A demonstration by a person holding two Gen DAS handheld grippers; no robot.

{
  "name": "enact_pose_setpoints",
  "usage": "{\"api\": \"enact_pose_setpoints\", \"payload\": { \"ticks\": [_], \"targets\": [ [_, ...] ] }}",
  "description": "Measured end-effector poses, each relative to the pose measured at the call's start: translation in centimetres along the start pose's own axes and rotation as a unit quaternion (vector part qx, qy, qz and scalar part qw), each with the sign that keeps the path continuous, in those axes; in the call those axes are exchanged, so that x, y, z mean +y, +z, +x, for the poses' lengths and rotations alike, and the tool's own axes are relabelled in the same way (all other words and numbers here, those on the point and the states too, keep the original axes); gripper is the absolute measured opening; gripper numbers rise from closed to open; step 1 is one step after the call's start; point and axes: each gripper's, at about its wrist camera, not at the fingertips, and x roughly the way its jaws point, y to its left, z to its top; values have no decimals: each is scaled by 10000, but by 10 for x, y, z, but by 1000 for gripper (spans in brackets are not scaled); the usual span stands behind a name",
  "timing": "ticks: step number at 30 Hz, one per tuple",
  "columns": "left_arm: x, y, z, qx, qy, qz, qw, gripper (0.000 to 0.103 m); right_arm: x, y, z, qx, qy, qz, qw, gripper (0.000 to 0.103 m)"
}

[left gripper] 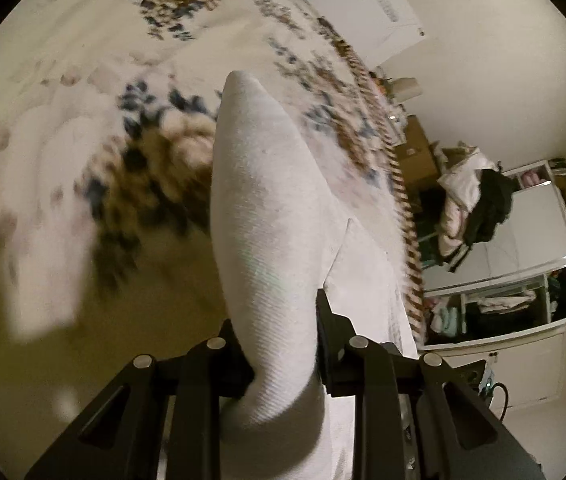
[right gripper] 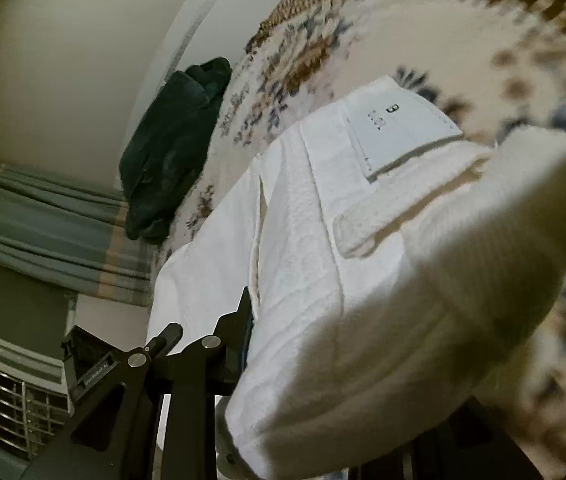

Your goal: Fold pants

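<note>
The white pants (left gripper: 259,216) rise as a thick fold between the black fingers of my left gripper (left gripper: 279,344), which is shut on the cloth above the floral bedspread (left gripper: 83,92). In the right wrist view the waistband end of the white pants (right gripper: 347,264), with a white label patch (right gripper: 399,132) and a belt loop, bulges over my right gripper (right gripper: 323,360). That gripper is shut on the fabric; only its left finger (right gripper: 239,340) shows, the other is hidden under cloth.
A dark green garment (right gripper: 171,148) lies on the bed near its edge. Striped bedding (right gripper: 43,216) and a wire grille (right gripper: 11,408) sit low at the left. A cupboard with piled clothes (left gripper: 479,208) and cardboard boxes (left gripper: 415,148) stand beyond the bed's patterned border.
</note>
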Motion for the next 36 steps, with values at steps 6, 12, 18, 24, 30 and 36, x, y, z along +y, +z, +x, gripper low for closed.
{"api": "enact_pose_setpoints", "payload": {
  "ticks": [6,12,18,24,30,36],
  "targets": [
    [46,13,28,337,164,-20,9993,32,-8,-18,55,221,-218,-98,9995,28],
    [61,-21,-5,212,262,-157,9993,42,-8,-39,52,691,-651,-225,9952,60],
    [67,-50,-29,78,671,-63,9977,50,-11,-53,26,764,-1321,-447,9873,77],
    [51,-56,-37,2,1299,175,9914,52,6,-52,18,804,-2255,-982,9660,91],
    [-12,-72,-45,19,2481,1181,9615,87,60,-60,8,622,-3199,-2061,9226,103],
    [-74,-95,-64,-32,2921,1674,9416,87,104,-75,-41,318,-3487,-2427,9047,103]
  ]
}}
